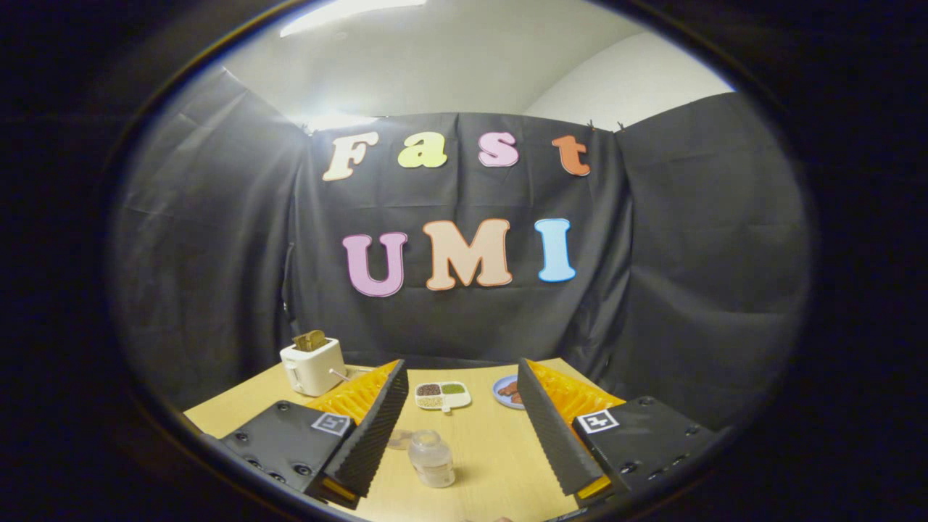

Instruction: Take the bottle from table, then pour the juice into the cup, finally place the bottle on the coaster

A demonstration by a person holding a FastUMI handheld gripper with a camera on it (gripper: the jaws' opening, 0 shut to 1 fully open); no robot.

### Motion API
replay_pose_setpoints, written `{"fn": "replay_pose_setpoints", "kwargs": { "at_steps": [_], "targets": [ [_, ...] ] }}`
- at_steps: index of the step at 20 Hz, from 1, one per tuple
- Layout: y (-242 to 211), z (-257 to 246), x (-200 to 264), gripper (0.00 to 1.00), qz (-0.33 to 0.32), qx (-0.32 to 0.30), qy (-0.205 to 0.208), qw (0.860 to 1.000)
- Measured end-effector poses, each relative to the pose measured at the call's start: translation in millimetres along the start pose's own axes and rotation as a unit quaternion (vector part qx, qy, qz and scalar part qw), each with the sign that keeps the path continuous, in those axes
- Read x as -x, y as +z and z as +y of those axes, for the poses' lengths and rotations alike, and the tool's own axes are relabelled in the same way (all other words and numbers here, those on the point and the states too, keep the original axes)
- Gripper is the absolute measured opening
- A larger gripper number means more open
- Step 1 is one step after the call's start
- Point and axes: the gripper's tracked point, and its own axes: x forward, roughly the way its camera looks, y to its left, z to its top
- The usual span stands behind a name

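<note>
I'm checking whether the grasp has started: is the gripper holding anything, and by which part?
Nothing is held. The gripper is open, and the bottle stands on the table between its fingers, untouched.

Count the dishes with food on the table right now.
2. A white divided tray lies beyond the open gripper, between its fingers; a blue plate sits right of it, partly hidden behind a finger. Others may be hidden.

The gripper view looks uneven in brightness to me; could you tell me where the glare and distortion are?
In the gripper view, glare blooms from the ceiling light above the cloth wall; fisheye distortion bends the table edge; the clear bottle between the open gripper fingers is dim, casting a faint shadow.
</note>
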Motion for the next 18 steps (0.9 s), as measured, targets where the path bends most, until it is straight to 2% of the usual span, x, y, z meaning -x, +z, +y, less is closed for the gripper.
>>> {"fn": "replay_pose_setpoints", "kwargs": {
  "at_steps": [11,18],
  "targets": [
    [-40,10,-12,0.97,0.026,-0.003,0.017,1.000],
    [-87,29,-23,0.97,0.056,-0.020,0.050,0.997]
  ]
}}
